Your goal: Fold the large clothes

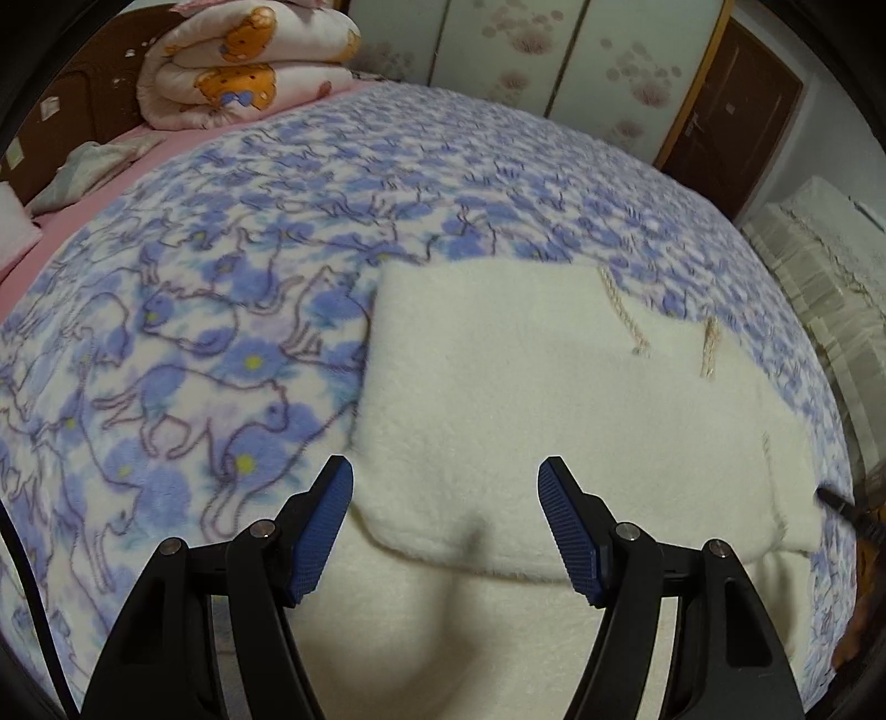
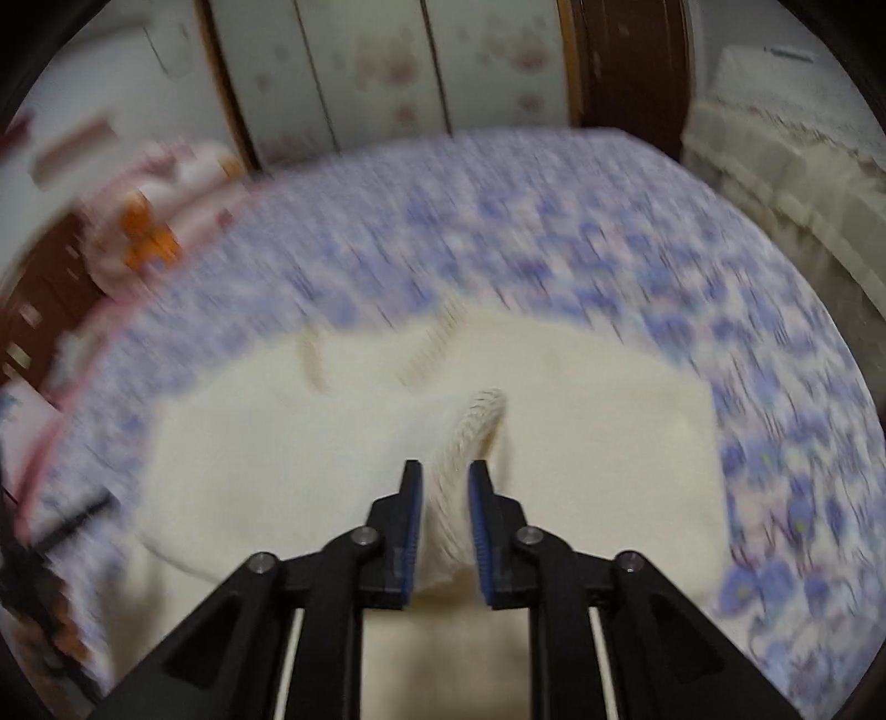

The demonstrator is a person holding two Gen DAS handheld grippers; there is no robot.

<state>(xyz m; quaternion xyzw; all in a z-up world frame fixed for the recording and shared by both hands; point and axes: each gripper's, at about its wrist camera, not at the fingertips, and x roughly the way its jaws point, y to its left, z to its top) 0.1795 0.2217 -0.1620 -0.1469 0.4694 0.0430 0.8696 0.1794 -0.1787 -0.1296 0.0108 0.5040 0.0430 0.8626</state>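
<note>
Cream fleece garment (image 1: pixel 498 387) lies partly folded on the blue floral blanket (image 1: pixel 221 277). Your right gripper (image 2: pixel 446 479) clenches its ribbed cuff (image 2: pixel 465 443); your left gripper (image 1: pixel 446 476) hangs spread wide above the garment's near folded edge, bare blanket beyond.

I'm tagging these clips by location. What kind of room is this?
Most likely a home bedroom: a bed under a blue floral blanket, a rolled bear-print quilt by the brown headboard, and sliding wardrobe doors behind.

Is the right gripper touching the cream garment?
Touching. The right wrist view shows the right gripper shut on a ribbed edge of the cream garment.
</note>
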